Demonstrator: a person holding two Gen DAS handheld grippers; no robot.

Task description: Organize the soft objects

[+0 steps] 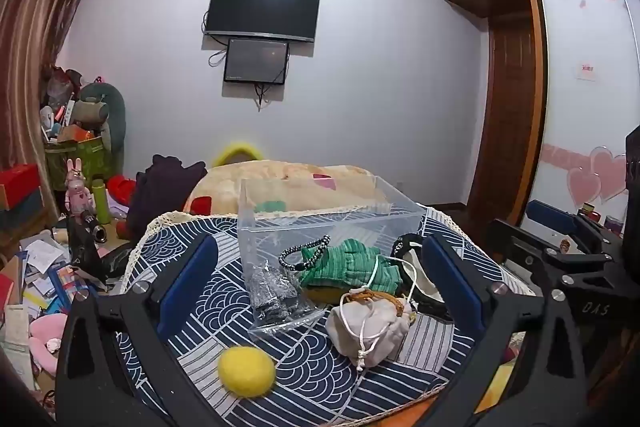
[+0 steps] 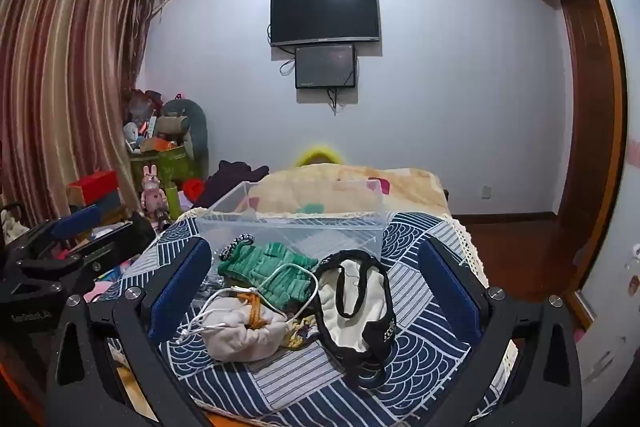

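A clear plastic bin (image 1: 320, 223) (image 2: 292, 227) stands at the back of a blue patterned table. In front of it lie a green knit glove (image 1: 352, 263) (image 2: 268, 271), a beaded bracelet (image 1: 304, 251), a white drawstring pouch (image 1: 372, 327) (image 2: 244, 331), a cream and black tote bag (image 2: 356, 307) (image 1: 420, 275), a zip bag of dark bits (image 1: 276, 295) and a yellow felt ball (image 1: 247, 371). My left gripper (image 1: 320, 279) is open and empty, fingers astride the pile. My right gripper (image 2: 316, 287) is open and empty over the pouch and tote.
The table (image 1: 200, 307) is small with a lace edge. A bed with a blanket (image 2: 340, 187) lies behind it. Cluttered floor and boxes (image 1: 32, 267) are at left. A wardrobe (image 1: 520, 87) is at right. The right gripper's body (image 1: 560, 259) shows in the left view.
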